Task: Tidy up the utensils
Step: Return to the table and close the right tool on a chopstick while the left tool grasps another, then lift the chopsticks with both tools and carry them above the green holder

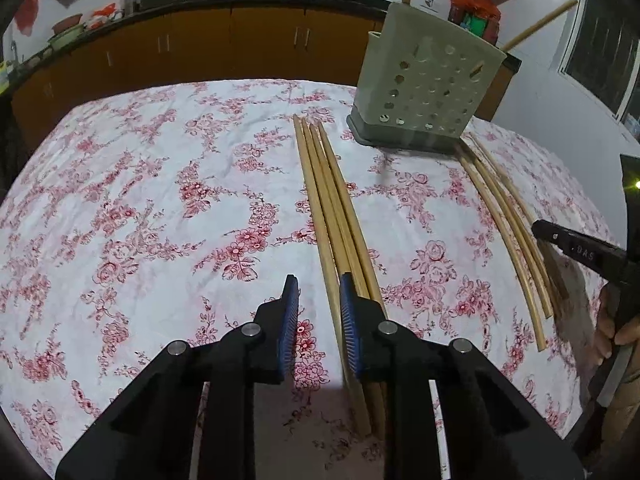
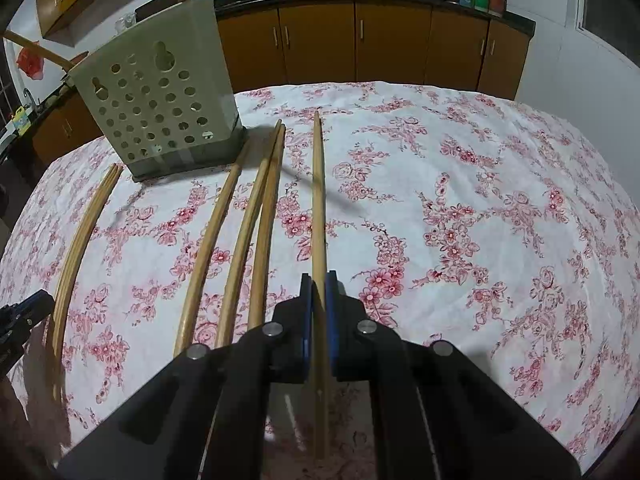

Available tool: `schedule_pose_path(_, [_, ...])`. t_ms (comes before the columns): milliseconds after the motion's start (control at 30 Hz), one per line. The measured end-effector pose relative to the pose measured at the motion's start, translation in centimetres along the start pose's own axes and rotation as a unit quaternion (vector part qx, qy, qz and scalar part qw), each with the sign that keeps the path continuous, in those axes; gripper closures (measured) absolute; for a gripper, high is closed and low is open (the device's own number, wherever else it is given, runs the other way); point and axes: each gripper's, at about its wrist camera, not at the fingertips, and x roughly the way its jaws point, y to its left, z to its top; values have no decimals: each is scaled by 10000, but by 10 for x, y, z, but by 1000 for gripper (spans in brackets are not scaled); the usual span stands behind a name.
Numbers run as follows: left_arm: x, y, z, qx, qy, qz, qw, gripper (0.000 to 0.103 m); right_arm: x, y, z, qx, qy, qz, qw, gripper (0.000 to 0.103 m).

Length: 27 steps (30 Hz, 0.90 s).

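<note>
Right hand-held gripper (image 2: 319, 280) clamps one chopstick (image 2: 318, 184) (left hand-held gripper (image 1: 320, 284) stands apart).

Both views evenly lit, moderately bright indoor light, slightly cool cast. Floral tablecloth (image 1: 160, 200) well exposed, no blown highlights. Soft shadows fall under the perforated utensil holder (image 1: 428, 92) and below the gripper bodies at the bottom edge. Small bright glare spot at the right edge of the left wrist view. Strong fisheye bending: chopsticks (image 2: 208, 248) curve, cabinets (image 2: 360, 40) bow, corners vignette black. Slight motion blur and smear near the frame edges.
</note>
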Motion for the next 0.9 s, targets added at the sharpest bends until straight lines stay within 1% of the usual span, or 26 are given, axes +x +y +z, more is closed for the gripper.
schedule_pose_path(167, [5,-2,2,32,66,109,9999,80,-5,-3,-4,-4,-14,-51,10000,94])
schedule_pose_path(233, [6,-4,2,69,31,169,9998,81,-8,-1,-8,-20,-25,55,10000,90])
schedule_pose_path(267, [6,-4,3,78,28,195,9998,81,-8,1,-9,-49,-36,113,9999,90])
schedule_pose_path(333, [9,-5,5,59,35,218,9997,87,-9,6,-11,-160,-65,143,9997,90])
schedule_pose_path(367, [10,-5,7,56,44,244,9997,92,-8,9,-11,-209,-77,140,9997,91])
schedule_pose_path(400, [12,-3,8,46,48,251,9997,95,-8,11,-11,-249,-92,146,9995,92])
schedule_pose_path(500, [16,7,16,-62,41,338,9994,95,-6,10,-8,-231,-133,64,9996,94])
schedule_pose_path(633, [18,26,23,-289,-7,487,9984,95,-1,-3,-1,-23,-235,-235,9994,94])
schedule_pose_path(733, [18,34,24,-386,-68,464,9982,95,-2,-11,-1,107,-272,-249,9993,94])
schedule_pose_path(900, [18,35,23,-378,-112,493,9980,95,-3,-11,-4,125,-327,-246,9991,94])
